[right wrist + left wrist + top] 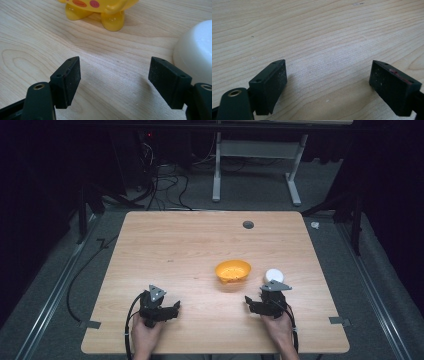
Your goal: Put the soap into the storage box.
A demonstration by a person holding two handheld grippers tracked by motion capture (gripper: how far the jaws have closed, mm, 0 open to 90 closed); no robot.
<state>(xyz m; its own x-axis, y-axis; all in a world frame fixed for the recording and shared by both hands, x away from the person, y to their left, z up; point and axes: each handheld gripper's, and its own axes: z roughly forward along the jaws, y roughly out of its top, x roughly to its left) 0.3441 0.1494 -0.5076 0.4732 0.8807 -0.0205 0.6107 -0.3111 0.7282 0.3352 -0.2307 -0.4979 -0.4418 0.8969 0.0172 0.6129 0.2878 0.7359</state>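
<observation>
Wooden bench (190, 250), high view: my left tool (176, 307) and right tool (248, 301) rest near its front edge; orange bowl (233, 270) and white bowl (274, 275) just beyond the right tool. Left gripper view: jaws released over bare wood. Right gripper view: jaws released, nothing between them, yellow-footed bowl ahead, white bowl just beside the right jaw.

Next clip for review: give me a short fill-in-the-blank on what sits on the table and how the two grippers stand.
1. The bowl on the wooden table is coloured ____.
2. Between the jaws of the left gripper lies only bare ____.
3. The round white object sits nearest the ____ gripper.
4. The right gripper has its jaws ____.

Missing words: orange; tabletop; right; open
</observation>
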